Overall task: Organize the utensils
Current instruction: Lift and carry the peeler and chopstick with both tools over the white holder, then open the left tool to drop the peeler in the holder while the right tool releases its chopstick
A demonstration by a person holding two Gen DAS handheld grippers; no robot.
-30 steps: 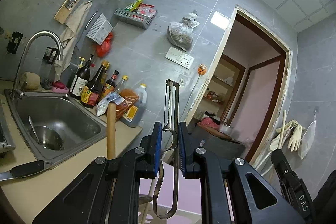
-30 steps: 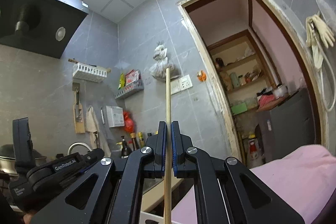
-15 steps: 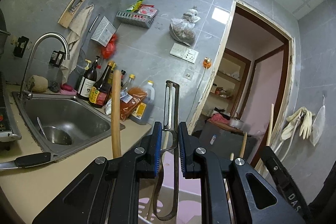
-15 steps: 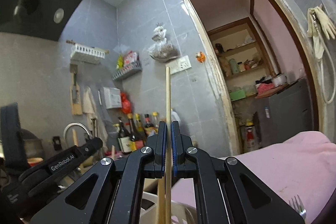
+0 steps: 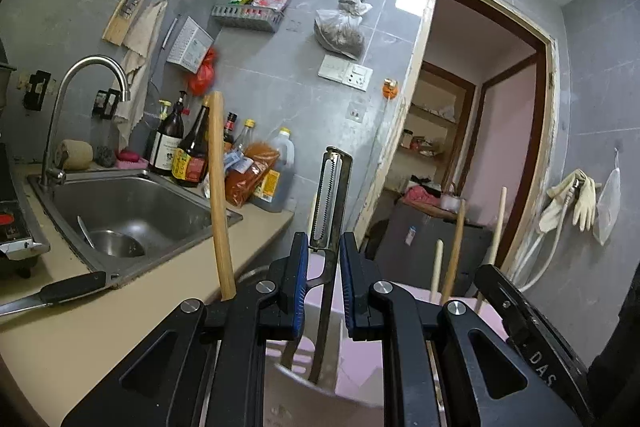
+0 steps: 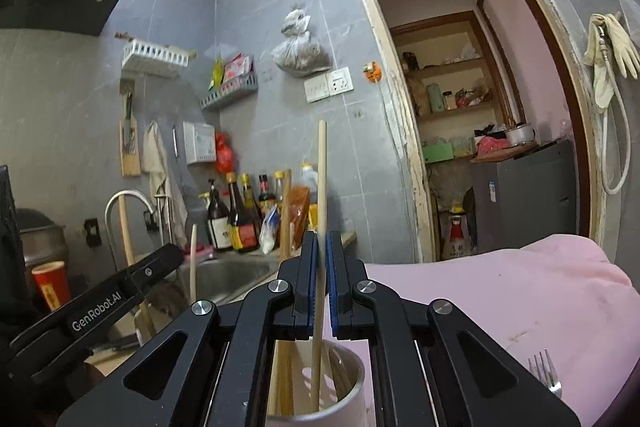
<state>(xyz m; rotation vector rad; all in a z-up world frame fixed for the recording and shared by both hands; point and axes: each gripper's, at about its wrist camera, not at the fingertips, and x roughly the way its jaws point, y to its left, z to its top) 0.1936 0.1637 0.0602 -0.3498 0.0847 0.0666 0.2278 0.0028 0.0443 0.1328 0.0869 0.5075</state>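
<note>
We pinch a peeler (image 5: 334,203) in our left gripper (image 5: 324,281), a chopstick (image 6: 321,211) in our right gripper (image 6: 322,277), above a cup (image 6: 352,379) beside the counter (image 5: 80,327).

We see the sink (image 5: 132,203) set in the counter (image 5: 80,319) at left, bottles (image 5: 188,151) behind it against the wall, a knife (image 5: 56,293) lying before it; the utensil holder (image 6: 352,387) stands below the grippers, a fork (image 6: 544,371) on the cloth (image 6: 520,291) to its right

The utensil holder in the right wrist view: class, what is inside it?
Inside the utensil holder stand several wooden sticks, including the chopstick clamped in the right gripper. The gripper body covers their lower ends and the holder's bottom.
</note>
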